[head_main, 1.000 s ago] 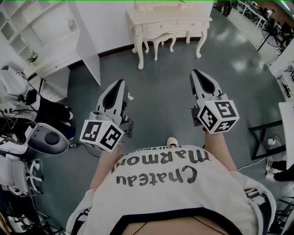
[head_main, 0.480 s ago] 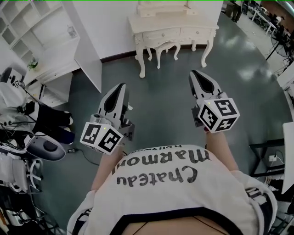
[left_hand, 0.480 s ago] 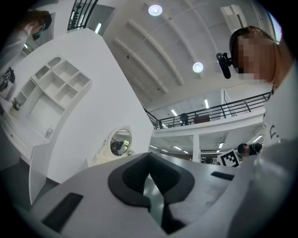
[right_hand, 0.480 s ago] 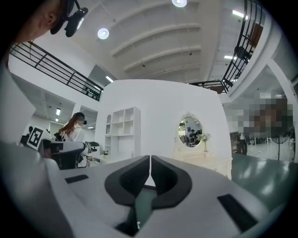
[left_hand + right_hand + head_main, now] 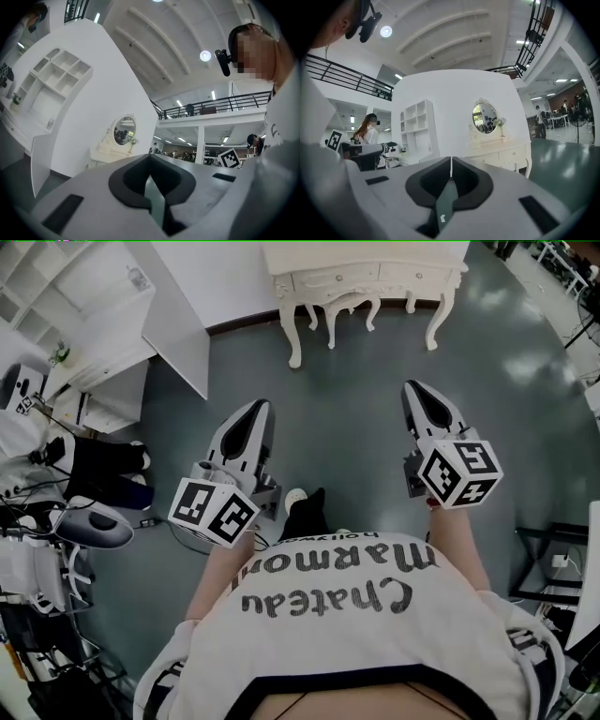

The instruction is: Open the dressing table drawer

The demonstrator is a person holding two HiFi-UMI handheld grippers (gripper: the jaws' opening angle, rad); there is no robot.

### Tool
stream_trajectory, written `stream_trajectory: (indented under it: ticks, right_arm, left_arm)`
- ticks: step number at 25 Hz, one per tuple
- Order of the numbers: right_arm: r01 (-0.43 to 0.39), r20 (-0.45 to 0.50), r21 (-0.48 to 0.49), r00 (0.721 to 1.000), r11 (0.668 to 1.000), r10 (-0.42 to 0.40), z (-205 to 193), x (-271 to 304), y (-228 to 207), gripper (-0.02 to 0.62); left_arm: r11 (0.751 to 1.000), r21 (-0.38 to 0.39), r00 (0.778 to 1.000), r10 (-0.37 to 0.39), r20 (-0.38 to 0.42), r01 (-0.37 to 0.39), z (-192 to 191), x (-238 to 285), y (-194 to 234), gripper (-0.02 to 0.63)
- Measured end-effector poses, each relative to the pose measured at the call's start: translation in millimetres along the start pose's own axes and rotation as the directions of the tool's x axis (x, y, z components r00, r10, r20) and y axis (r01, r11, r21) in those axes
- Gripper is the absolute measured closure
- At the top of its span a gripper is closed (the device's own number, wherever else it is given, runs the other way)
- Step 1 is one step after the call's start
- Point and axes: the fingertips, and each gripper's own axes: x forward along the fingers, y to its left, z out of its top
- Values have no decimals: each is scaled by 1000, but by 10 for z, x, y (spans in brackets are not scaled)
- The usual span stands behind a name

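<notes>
Grey-green floor (image 5: pixel 356 399) runs ahead of me to the white table (image 5: pixel 367 261) at the far wall, its 2 drawers (image 5: pixel 335 279) shut flush. My left gripper (image 5: pixel 257 409) and right gripper (image 5: pixel 419 390) are both clenched on nothing, side by side, well apart from the table.

The head view looks steeply down from above the person's chest onto the floor. The left claw (image 5: pixel 258 409) and right claw (image 5: pixel 417 390) sit mid-frame, and the dressing table (image 5: pixel 366 277) is far off at the top edge. Each claw view looks roughly level along its own jaws from close behind them. All three views share the dressing table and the white shelf unit (image 5: pixel 103 306) beside it.
</notes>
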Motion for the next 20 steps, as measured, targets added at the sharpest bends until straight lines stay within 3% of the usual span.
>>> stream_trajectory:
  ticks: [11,20]
  right_arm:
    - [72,-61,-20,995,997,-74,-107,844,-325,568]
    - [69,-54,3,996,998,-69,122,2098,-297,568]
  left_arm:
    - [991,-92,994,-106,-41,102,-249,1010,662,583]
    - [987,-81,988,-145,-48,141,136,1783,1629,584]
